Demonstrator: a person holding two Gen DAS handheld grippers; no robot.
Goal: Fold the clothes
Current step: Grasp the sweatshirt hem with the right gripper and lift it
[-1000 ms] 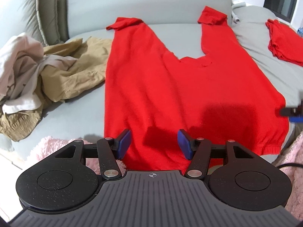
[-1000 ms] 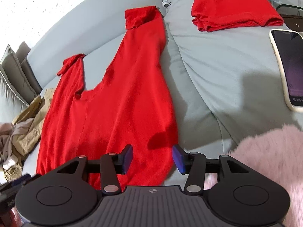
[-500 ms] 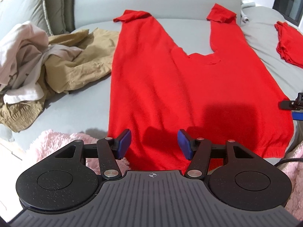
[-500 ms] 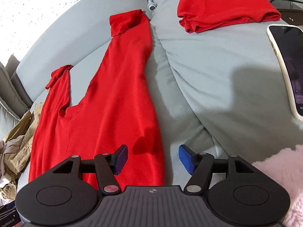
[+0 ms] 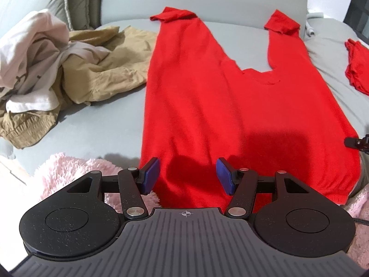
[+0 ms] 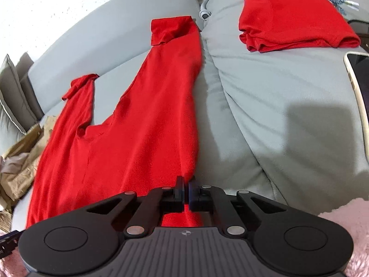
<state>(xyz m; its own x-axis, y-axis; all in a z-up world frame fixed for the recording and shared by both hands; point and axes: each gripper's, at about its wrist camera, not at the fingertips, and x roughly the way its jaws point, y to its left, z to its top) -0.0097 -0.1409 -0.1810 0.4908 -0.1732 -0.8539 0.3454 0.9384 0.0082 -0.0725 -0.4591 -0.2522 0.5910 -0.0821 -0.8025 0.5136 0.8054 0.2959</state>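
Observation:
A red shirt lies flat on the grey sofa, sleeves pointing away from me. My left gripper hovers open over the shirt's near left hem, with cloth below the blue pads but nothing pinched. In the right wrist view the same red shirt runs up the seat. My right gripper has its jaws shut at the shirt's near right hem corner, with red cloth showing between and under the fingers. Its black tip shows at the right edge of the left wrist view.
A heap of tan and white clothes lies left of the shirt. A folded red garment rests on the right cushion, with a phone near it. Pink fluffy fabric covers the sofa's near edge.
The right gripper's jaws closed from wide open onto the hem corner. Both grippers drifted slightly lower toward the near hem; the left one stayed open.

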